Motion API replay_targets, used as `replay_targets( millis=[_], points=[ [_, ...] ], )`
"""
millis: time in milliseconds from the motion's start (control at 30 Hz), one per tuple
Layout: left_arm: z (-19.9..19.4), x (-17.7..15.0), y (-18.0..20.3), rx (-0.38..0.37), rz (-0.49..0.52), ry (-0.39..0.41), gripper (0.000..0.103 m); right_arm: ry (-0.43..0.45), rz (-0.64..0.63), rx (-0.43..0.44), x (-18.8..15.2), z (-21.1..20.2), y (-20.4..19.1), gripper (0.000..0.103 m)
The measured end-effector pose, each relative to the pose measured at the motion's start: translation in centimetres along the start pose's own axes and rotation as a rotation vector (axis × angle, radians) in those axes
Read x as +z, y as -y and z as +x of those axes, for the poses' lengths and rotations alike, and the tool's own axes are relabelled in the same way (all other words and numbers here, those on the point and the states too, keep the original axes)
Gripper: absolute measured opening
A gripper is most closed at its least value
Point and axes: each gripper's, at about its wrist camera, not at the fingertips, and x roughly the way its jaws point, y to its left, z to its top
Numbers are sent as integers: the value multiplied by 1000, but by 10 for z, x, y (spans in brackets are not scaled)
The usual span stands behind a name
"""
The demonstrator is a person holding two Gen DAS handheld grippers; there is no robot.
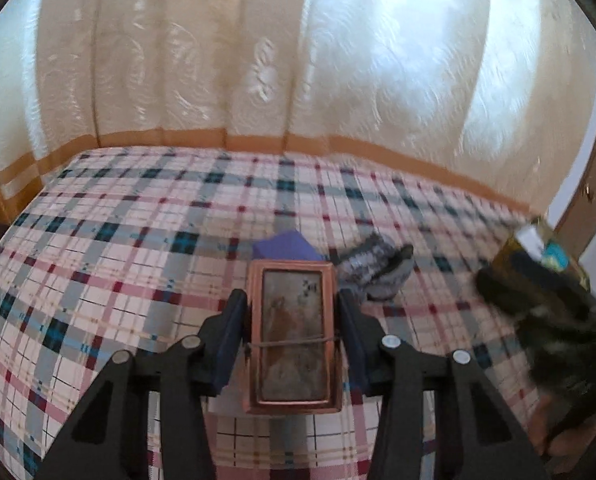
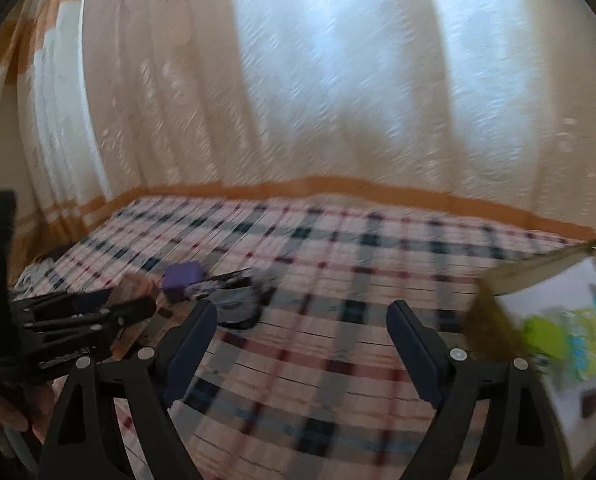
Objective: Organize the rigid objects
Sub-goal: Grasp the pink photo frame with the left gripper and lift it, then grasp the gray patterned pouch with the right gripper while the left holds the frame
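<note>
My left gripper [image 1: 292, 300] is shut on a copper-framed rectangular box [image 1: 292, 332] with a worn picture on its lid and a rubber band around it, held above the plaid bedspread [image 1: 138, 260]. Just beyond it lie a purple block [image 1: 286, 245] and a grey striped sock bundle [image 1: 373, 268]. My right gripper [image 2: 301, 316] is open and empty above the bedspread [image 2: 337, 264]. The right wrist view is blurred; it shows the left gripper [image 2: 98, 308] at the left, the purple block [image 2: 184, 276] and the grey bundle [image 2: 234, 300].
A colourful printed box [image 2: 557, 328] stands at the right edge of the bed; it also shows in the left wrist view [image 1: 545, 256], behind the blurred right gripper [image 1: 537, 292]. Cream curtains [image 1: 258, 60] with an orange band hang behind the bed.
</note>
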Motion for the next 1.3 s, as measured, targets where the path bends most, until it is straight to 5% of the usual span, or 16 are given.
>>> replay_targets(
  millis=[233, 567, 667, 933, 1300],
  points=[
    [-17, 10, -24, 5, -124, 111, 46, -153, -48, 43, 17, 62, -33, 88],
    [-11, 9, -26, 34, -134, 91, 46, -286, -127, 91, 20, 101, -58, 88],
    [-2, 6, -29, 61, -147, 59, 46, -267, -103, 117, 20, 96, -52, 50],
    [-4, 6, -27, 35, -145, 72, 45, -147, 32, 192, 18, 65, -24, 50],
    [-24, 10, -1, -51, -34, 216, 45, 96, 27, 65, 24, 13, -16, 50]
  ],
)
